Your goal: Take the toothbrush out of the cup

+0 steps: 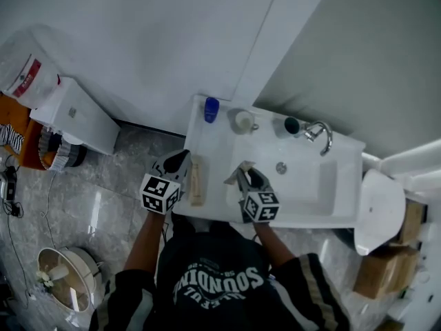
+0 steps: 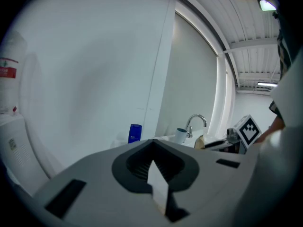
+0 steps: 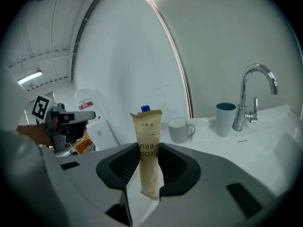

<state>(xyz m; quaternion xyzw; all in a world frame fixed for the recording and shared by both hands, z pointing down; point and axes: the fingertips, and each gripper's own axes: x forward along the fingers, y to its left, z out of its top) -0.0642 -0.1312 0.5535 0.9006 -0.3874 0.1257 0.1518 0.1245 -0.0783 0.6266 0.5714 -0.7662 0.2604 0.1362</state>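
Toothbrush packet (image 3: 147, 145), tan paper, printed "TOO" and "BRU", its smaller print unreadable: it stands upright, pinched in the jaws of the right gripper (image 3: 147, 174), outside both the white mug (image 3: 179, 129) and the teal cup (image 3: 225, 118) that stand by the faucet (image 3: 251, 93) at the back of the counter (image 1: 213, 150). Left gripper (image 2: 154, 167): jaws pressed together on nothing, and its view alone shows the blue bottle (image 2: 135, 133) full height, label illegible. The head view alone shows a tan oblong piece (image 1: 198, 180) lying on the counter just beside the left gripper.
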